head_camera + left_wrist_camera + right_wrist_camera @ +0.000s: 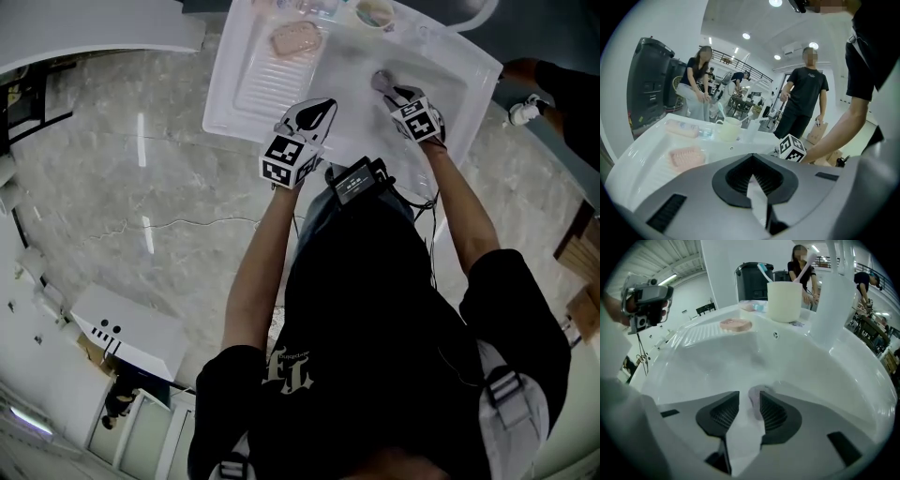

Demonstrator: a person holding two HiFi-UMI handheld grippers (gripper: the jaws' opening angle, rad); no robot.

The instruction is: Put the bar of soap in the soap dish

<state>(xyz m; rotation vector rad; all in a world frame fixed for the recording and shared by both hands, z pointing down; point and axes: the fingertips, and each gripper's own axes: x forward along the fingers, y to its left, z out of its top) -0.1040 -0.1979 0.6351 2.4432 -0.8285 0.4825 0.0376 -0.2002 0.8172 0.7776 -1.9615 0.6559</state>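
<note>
A pale lilac bar of soap (382, 81) lies at the bottom of the white sink's basin (441, 56). My right gripper (400, 95) reaches down to it. In the right gripper view the soap (756, 401) sits between the open jaws, close to the right pad, with a gap to the left one. The ribbed pink soap dish (296, 37) rests on the drainboard at the sink's left; it also shows as a soap dish (736, 325) and a soap dish (686, 157). My left gripper (317, 112) hovers over the drainboard's near edge, shut and holding nothing (751, 161).
A cream cup (784, 301) with a toothbrush stands on the sink's back rim beside a white tap (829, 305). A pink packet (682, 129) lies behind the dish. Several people (804, 98) stand beyond the sink. A marble floor (141, 187) surrounds it.
</note>
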